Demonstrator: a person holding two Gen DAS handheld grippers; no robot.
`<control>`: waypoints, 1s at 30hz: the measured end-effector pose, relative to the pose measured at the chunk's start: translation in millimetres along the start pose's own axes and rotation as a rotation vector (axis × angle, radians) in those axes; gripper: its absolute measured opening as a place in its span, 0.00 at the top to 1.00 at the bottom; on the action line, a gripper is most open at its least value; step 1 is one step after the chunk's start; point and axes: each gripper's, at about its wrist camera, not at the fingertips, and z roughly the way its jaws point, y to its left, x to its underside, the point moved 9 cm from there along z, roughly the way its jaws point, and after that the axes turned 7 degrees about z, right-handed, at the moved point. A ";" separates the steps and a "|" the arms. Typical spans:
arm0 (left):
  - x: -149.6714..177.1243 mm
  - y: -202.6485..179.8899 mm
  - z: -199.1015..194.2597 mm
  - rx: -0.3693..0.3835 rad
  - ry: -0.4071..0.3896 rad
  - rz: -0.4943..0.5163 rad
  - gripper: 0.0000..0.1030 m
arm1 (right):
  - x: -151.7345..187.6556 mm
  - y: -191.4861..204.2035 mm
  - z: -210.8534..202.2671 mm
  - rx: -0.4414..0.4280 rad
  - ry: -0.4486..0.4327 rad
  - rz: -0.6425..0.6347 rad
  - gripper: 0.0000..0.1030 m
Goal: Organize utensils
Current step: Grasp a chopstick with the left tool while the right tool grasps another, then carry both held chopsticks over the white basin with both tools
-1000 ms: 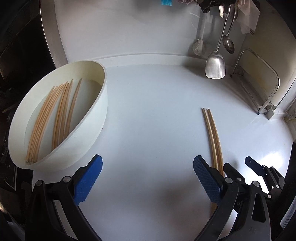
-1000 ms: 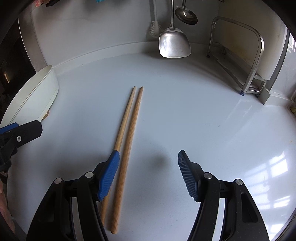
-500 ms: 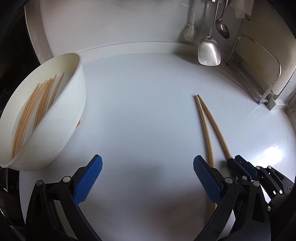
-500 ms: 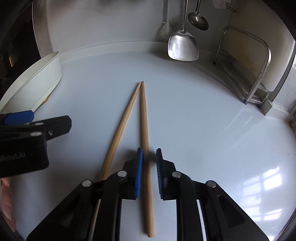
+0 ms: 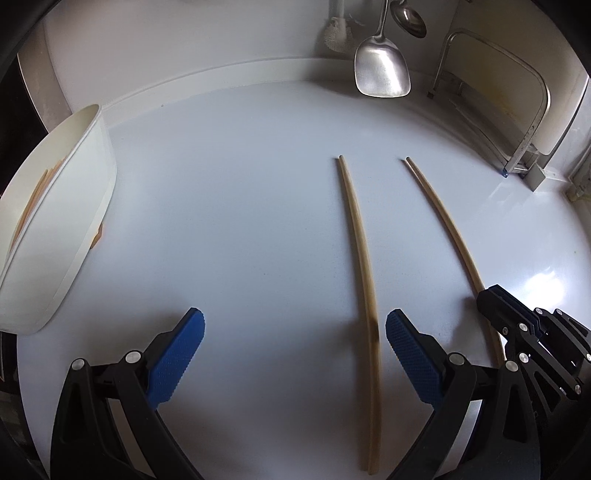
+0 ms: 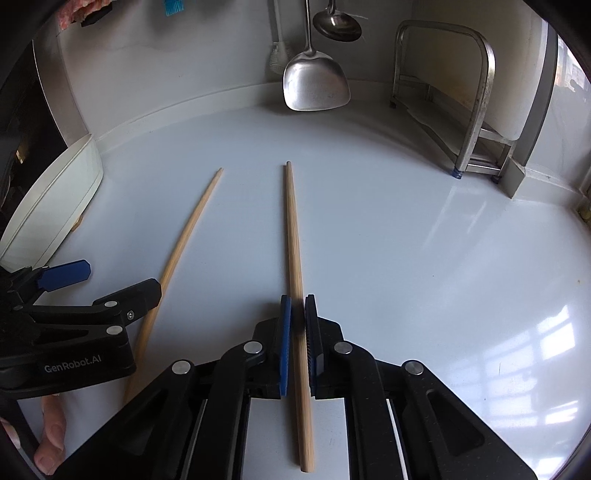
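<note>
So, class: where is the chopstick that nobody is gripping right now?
In the left wrist view, the loose chopstick lies on the white counter just inside the open left gripper's right-hand jaw, left of the gripped chopstick.

Home kitchen: hanging spatula (image 6: 316, 86), ladle (image 6: 337, 25), white counter (image 6: 406, 240).

Your right gripper (image 6: 298, 328) has black arms with blue ribbed pads (image 6: 285, 343); the left gripper (image 5: 293, 354) matches, its blue pads (image 5: 173, 360) dotted. Both chopsticks (image 6: 295, 258) (image 5: 360, 236) are pale tan wood. White bowl (image 5: 62, 229), glossy white counter (image 5: 229, 206), silver steel spatula (image 6: 316, 85) and ladle (image 6: 337, 24).
</note>
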 end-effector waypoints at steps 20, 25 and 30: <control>8.9 -19.4 -14.0 -0.010 -0.045 0.037 0.84 | 4.0 3.5 0.8 -0.014 0.014 -0.070 0.94; 19.1 -27.9 -20.9 0.002 -0.018 0.053 0.93 | 7.1 2.8 -3.0 -0.059 0.033 -0.019 0.94; 24.0 -20.9 -40.5 0.031 0.023 0.004 0.93 | 9.6 9.2 -13.4 -0.142 0.066 0.032 0.94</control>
